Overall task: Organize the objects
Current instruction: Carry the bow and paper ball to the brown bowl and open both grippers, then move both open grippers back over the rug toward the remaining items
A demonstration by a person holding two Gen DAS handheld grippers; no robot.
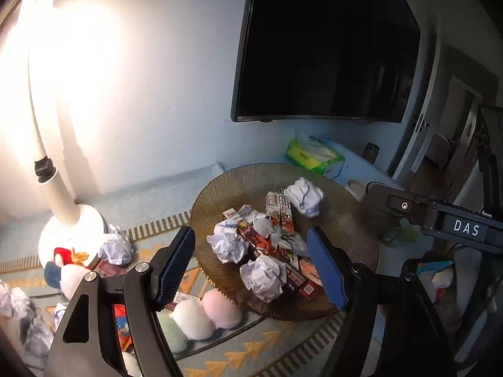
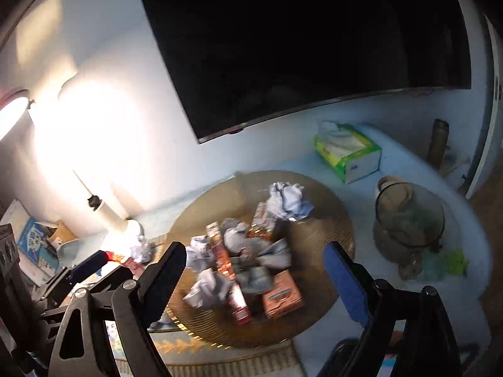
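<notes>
We held our left claw (image 1: 251, 267) and right claw (image 2: 254, 282) spread and empty above the ribbed amber plate (image 1: 251, 179) heaped with crumpled paper balls (image 1: 304, 196) and snack boxes (image 2: 281, 295)

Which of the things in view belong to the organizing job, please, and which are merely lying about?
Job: round tray, crumpled paper balls, snack boxes, plush toys.
Lying about: lamp, television, tissue box.

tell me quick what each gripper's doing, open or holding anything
Left gripper: open, holding nothing, above the plate.
Right gripper: open, holding nothing.
</notes>
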